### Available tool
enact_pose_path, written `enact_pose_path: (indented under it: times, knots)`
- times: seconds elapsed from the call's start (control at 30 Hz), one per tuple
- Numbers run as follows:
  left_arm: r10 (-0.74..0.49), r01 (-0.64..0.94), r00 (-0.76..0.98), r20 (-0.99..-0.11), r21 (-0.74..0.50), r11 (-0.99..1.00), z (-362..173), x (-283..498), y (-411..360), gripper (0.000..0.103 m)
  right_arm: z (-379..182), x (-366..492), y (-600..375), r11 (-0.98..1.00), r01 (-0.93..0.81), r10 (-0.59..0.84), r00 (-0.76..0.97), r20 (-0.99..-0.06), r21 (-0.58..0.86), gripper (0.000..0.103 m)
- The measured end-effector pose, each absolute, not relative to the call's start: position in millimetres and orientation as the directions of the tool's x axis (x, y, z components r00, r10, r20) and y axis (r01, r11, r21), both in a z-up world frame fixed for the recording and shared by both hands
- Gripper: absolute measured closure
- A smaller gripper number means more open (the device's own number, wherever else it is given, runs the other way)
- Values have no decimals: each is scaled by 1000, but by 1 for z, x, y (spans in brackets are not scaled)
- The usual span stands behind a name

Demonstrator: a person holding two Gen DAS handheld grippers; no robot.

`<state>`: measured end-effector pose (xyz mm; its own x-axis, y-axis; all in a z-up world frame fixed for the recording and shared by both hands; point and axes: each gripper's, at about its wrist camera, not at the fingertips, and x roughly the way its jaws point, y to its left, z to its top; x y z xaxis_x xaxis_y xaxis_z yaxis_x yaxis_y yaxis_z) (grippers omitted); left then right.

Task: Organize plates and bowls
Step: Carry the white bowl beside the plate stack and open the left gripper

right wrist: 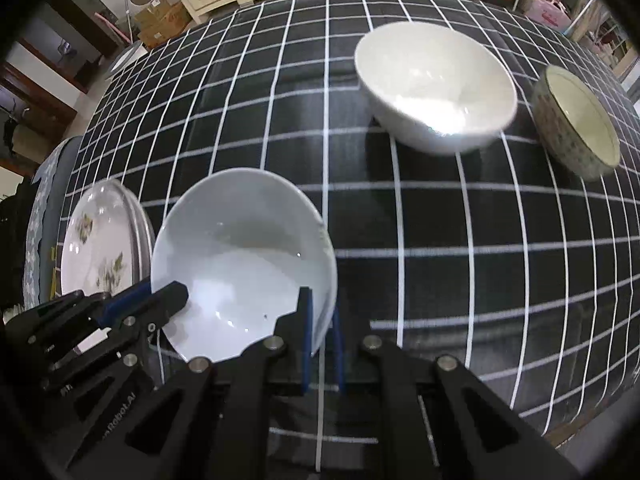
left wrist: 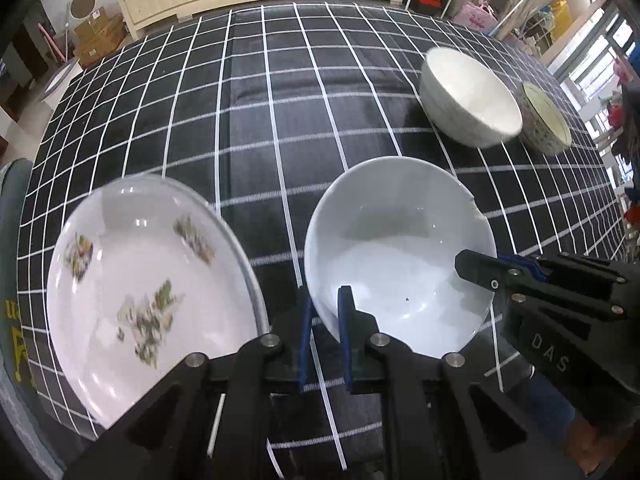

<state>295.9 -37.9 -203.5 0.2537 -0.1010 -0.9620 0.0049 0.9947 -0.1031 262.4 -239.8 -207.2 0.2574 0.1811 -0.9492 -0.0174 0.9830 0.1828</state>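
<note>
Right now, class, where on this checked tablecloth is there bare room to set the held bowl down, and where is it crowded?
Free: the wide stretch of tablecloth beyond the flowered plates and left of the white bowl. Also the strip between the held bowl and that white bowl. Crowded: the right side, where the white bowl and speckled bowl sit close together.

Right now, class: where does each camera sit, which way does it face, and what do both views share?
Left wrist: on the left gripper, facing steeply down over the table; it clamps the rim of the near bowl; right gripper enters at right.
Right wrist: on the right gripper, facing likewise; it clamps the rim opposite; left gripper enters at left.
Shared: near bowl, plate, white bowl, speckled bowl.
</note>
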Motion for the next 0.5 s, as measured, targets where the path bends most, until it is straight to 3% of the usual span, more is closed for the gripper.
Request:
enact_pose_path:
  times: [0.5]
  knots:
    - [-103,8,253,-962,-104,994,-203,270,-46,92,-207,229,-258,985,-6,172,237,-956,175,91]
